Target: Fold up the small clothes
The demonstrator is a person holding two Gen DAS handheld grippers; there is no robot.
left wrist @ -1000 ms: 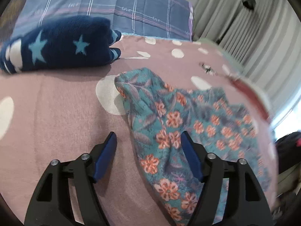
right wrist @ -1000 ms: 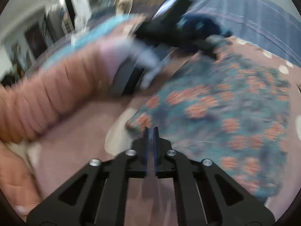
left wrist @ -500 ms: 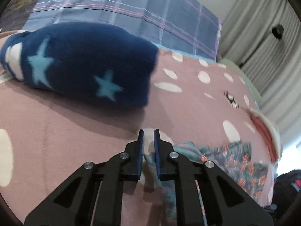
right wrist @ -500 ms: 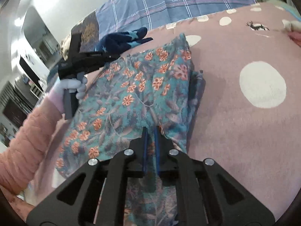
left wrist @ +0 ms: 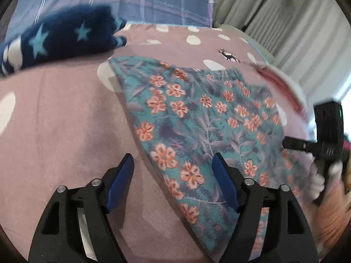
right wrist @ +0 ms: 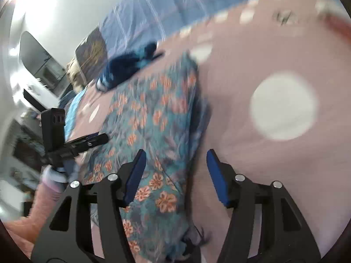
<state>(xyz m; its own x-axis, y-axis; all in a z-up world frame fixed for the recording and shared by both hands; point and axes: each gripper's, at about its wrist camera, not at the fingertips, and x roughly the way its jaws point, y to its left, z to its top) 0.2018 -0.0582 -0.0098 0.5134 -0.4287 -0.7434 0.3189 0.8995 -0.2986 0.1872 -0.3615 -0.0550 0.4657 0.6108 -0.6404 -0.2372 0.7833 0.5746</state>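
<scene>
A teal garment with orange flowers lies flat on the mauve dotted bedspread; it also shows in the right wrist view. My left gripper is open and empty, just above the garment's near left edge. My right gripper is open and empty over the garment's right edge. The right gripper's body shows at the right of the left wrist view, and the left gripper's body shows at the left of the right wrist view.
A folded navy fleece with light blue stars lies at the head of the bed, before a blue plaid pillow. Grey curtains hang at the right. A pink and white cloth lies by the bed's right edge.
Both grippers were shut on the garment half a second ago and have opened and let it go. The garment now lies flat. Both grippers have drawn back.
</scene>
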